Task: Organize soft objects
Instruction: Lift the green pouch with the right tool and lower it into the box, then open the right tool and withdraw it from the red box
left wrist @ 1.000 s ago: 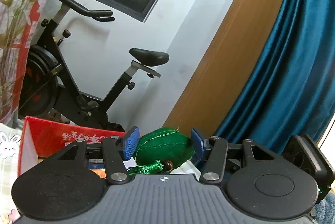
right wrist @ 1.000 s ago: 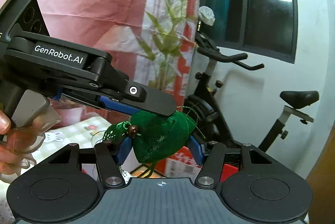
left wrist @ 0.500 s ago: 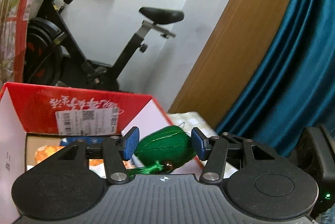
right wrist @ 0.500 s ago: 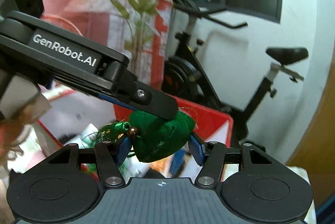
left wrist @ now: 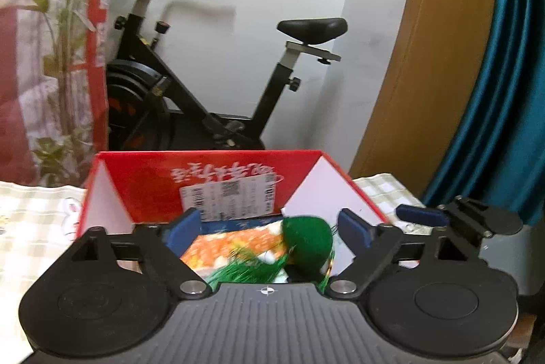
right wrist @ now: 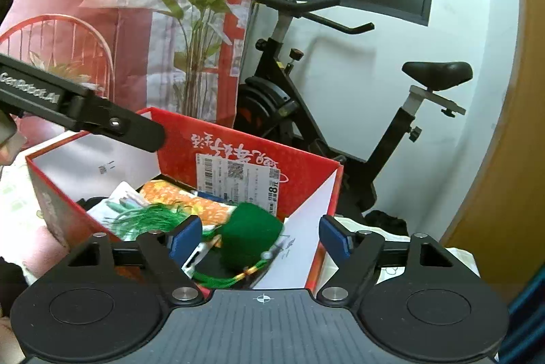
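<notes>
— While poised over the red box [left wrist: 204,173], spread wide on the left gripper [left wrist: 267,229]: blue pads [left wrist: 180,227] far apart, pressing on nothing. Just been opening.

— Same story on the right gripper [right wrist: 260,238]?

— Parted as well, also just been opening, though not quite so wide. Nothing clamped there either.

— And the green pouch [right wrist: 252,238]?

— Down between the pads in both wrist views, touching neither side. Inside the box, near its right-hand white wall, over an orange patterned cloth [right wrist: 177,197]. Smeared with blur, so cannot tell whether lying on the pile or not.

— Trimmings?

— Green tassel [right wrist: 146,217] fanned out leftward across the contents. Gold-beaded cord [right wrist: 252,270] trailing at the near edge, just ahead of the right gripper's body.

— Anything of one tool in the other's view?

— From the right wrist, black finger of the left gripper slanting in from the left edge, above the box's left wall. From the left wrist, one blue pad of the right gripper out beyond the box's right wall.

— Surroundings?

— Box standing on a checked tablecloth [left wrist: 34,221]. Behind it, a black exercise bike [left wrist: 204,91] against a white wall. Off to the right, a teal curtain [left wrist: 504,91].
</notes>
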Demonstrator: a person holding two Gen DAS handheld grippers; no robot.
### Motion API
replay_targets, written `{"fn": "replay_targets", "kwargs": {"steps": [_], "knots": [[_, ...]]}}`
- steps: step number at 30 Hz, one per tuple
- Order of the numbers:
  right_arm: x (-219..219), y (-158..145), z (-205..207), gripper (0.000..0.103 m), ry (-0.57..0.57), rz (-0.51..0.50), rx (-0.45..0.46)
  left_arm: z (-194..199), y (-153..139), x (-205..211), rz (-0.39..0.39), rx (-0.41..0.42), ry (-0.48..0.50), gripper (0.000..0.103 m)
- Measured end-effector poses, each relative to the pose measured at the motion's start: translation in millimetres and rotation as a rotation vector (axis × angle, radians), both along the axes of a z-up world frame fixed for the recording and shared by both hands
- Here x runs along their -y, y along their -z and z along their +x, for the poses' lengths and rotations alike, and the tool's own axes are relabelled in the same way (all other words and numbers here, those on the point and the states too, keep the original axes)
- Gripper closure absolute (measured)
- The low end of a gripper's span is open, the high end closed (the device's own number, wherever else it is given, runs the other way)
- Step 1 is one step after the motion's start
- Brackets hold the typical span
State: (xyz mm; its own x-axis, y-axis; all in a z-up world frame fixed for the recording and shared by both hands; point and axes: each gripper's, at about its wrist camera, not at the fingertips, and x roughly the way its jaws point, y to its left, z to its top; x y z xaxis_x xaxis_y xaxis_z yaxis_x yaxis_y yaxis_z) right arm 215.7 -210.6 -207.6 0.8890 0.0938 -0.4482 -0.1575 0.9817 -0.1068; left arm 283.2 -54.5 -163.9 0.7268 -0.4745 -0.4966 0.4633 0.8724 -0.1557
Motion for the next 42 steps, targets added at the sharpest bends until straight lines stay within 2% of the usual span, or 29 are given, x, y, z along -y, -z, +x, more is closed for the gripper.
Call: {"fn": "replay_targets", "kwargs": {"steps": [2,4,6,15,23,30,35,42], "knots": [[-3,-3,-6,0.024,-0.001,0.006,0.003,-8,-3,-6,0.016,0.01,-0.015,0.005],[-7,-6,-15,0.008,-0.002,0.017,0.02,-19,-6,-13,0.027,0.021,-0.029,0.002],[-11,-11,-25,0.001,-0.012,0.038,0.042,-30,-8,-21,0.033,0.027,-0.046,0.0],[-27,-25,-66,0.0,0.023,0.146,0.105,-74,-14,-56,0.043,0.034,-0.112,0.0],[-46,-11,-106,0.0,0.046,0.171,0.13,-112,4,-81,0.079,0.015,-0.15,0.0],[-56,14,-127,0.0,0.057,0.179,0.084,-135,21,-98,0.062,-0.011,-0.195,0.0],[-61,35,-139,0.0,0.065,0.145,0.034,-149,36,-100,0.087,-0.023,-0.207,0.0],[-63,65,-145,0.0,0.084,0.175,-0.065,-166,65,-105,0.083,-0.103,-0.202,0.0]]}}
